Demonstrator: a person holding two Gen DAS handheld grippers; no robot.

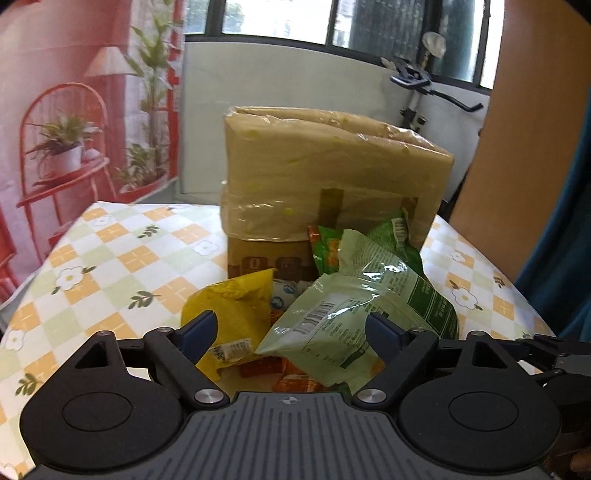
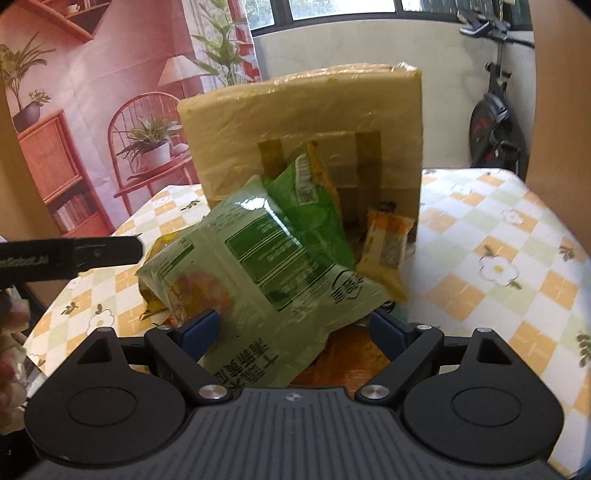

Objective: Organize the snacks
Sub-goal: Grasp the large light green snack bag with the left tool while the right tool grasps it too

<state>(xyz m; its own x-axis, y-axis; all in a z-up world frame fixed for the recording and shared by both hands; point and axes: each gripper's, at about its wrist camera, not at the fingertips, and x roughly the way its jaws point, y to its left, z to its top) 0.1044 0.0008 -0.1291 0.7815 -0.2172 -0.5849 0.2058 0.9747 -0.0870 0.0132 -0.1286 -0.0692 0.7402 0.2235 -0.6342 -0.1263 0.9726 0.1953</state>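
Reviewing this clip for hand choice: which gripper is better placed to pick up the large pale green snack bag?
Right, probably. The right gripper stands open with the pale green bag between its fingers. The left gripper, also open, faces the yellow bag as much as the green one.

room — windows (image 1: 280,18) lit | printed backdrop (image 1: 74,110) | exercise bike (image 2: 495,122)

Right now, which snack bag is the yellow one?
The yellow bag at the left of the pile, beside the big pale green bag. The others are green, or small orange packets. Only this one is plain yellow.
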